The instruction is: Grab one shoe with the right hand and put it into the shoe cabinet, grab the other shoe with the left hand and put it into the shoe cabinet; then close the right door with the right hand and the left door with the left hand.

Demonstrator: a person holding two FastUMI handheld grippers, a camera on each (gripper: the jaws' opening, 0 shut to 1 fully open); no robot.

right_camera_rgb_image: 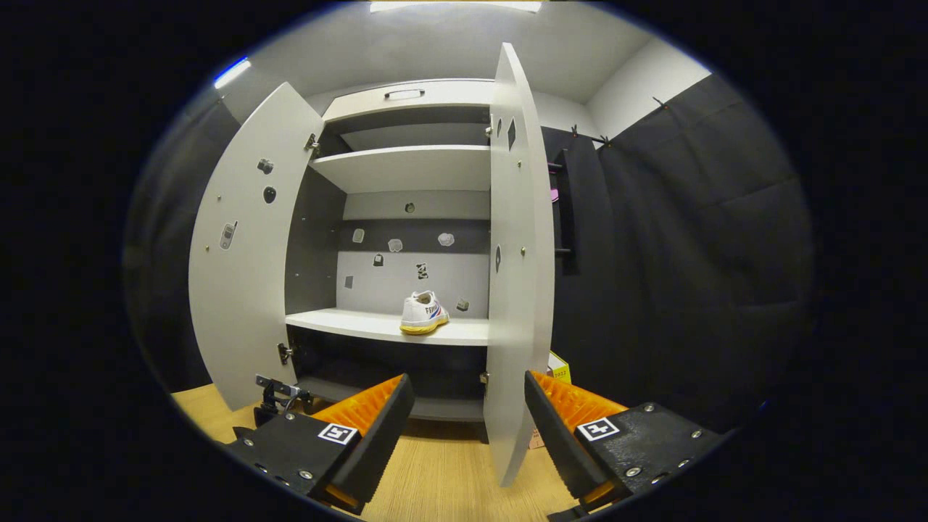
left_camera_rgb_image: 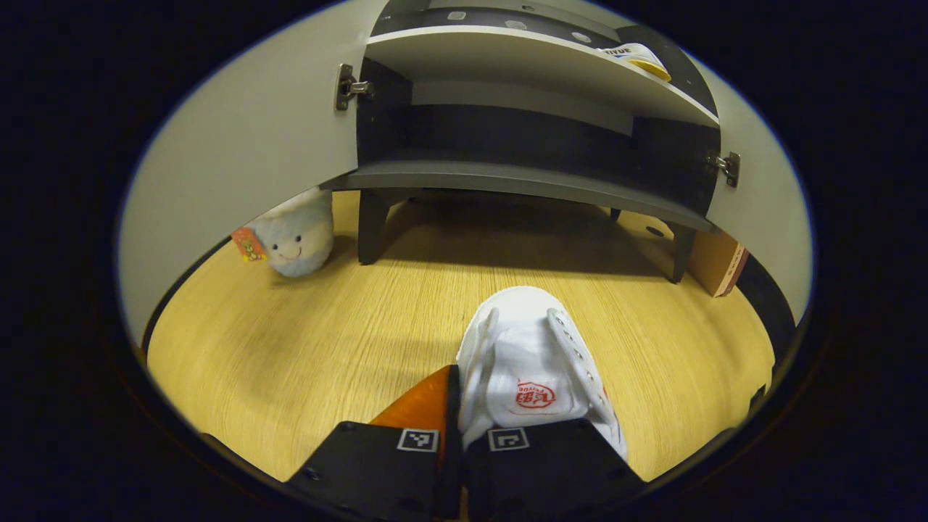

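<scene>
**One sneaker shelved, one in the left gripper**

The left gripper (left_camera_rgb_image: 455, 435) has its fingers nearly together, pinching the collar of a white canvas sneaker (left_camera_rgb_image: 533, 362) low over the wood-grain floor (left_camera_rgb_image: 304, 341). The right gripper (right_camera_rgb_image: 464, 428) is spread wide around the edge of the cabinet's flat grey right door (right_camera_rgb_image: 516, 290). A second sneaker (right_camera_rgb_image: 424, 313) sits on the cabinet's middle shelf (right_camera_rgb_image: 348, 322), near the right door.
</scene>
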